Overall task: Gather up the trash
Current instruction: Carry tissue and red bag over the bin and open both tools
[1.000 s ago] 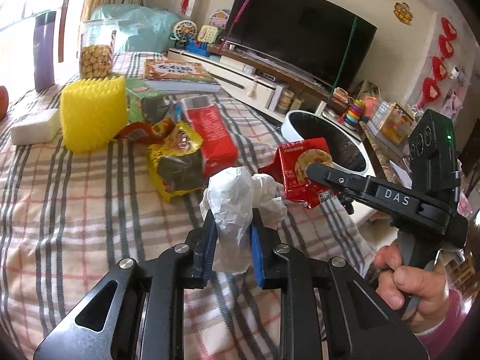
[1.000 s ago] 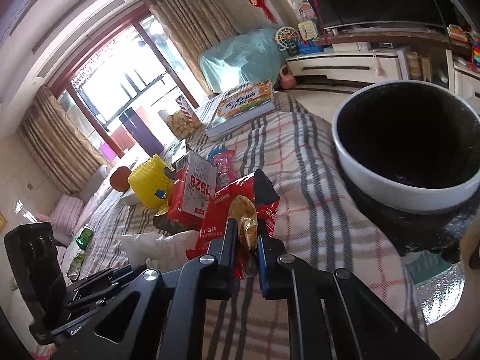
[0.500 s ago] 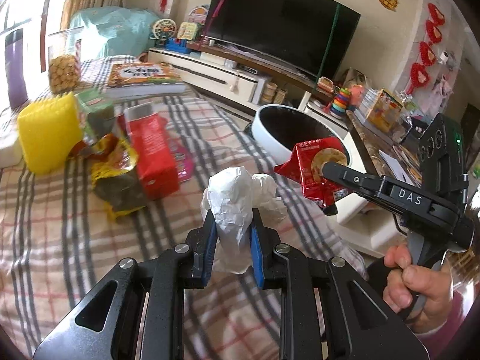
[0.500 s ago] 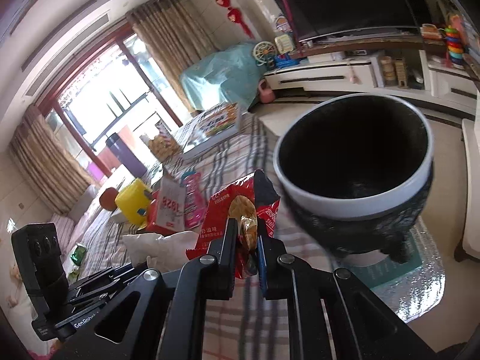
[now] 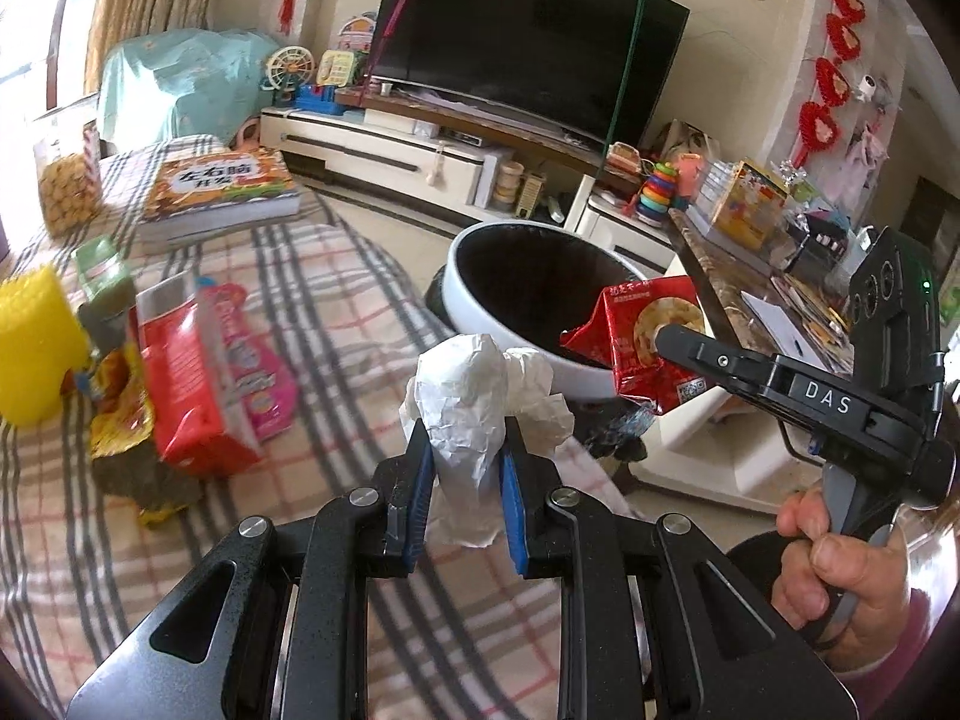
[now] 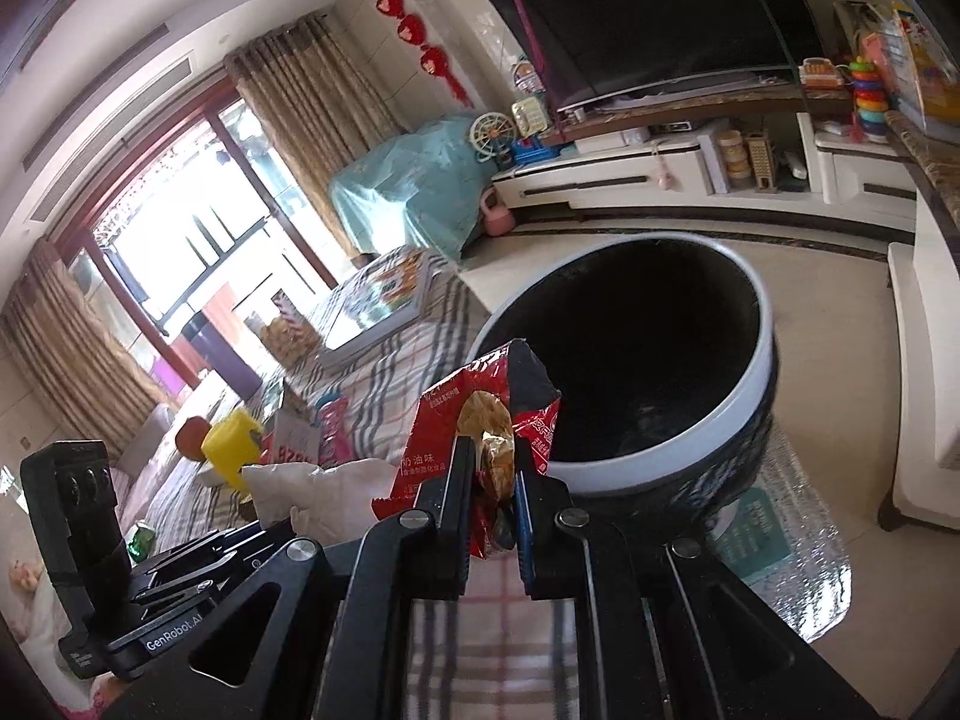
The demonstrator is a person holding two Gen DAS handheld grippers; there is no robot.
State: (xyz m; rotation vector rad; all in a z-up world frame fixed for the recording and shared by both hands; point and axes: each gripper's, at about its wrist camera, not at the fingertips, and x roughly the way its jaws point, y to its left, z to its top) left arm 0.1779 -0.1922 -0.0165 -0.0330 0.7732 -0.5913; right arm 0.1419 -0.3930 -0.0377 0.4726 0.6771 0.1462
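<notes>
A plaid cloth covers the tabletop (image 5: 336, 276), with a yellow block (image 5: 33, 354), red packets (image 5: 192, 378) and a book (image 5: 222, 192) on it. The left gripper (image 5: 465, 480) clamps crumpled white paper (image 5: 465, 402). The right gripper (image 6: 493, 480) pinches a red snack wrapper (image 6: 480, 414) beside the white-rimmed bin (image 6: 690, 450) on the floor, before the television (image 5: 528, 42).

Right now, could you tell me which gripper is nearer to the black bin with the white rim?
Right. The right gripper holds the red snack wrapper at the bin's rim; the left gripper, clamping crumpled white paper, sits farther back over the plaid cloth.
</notes>
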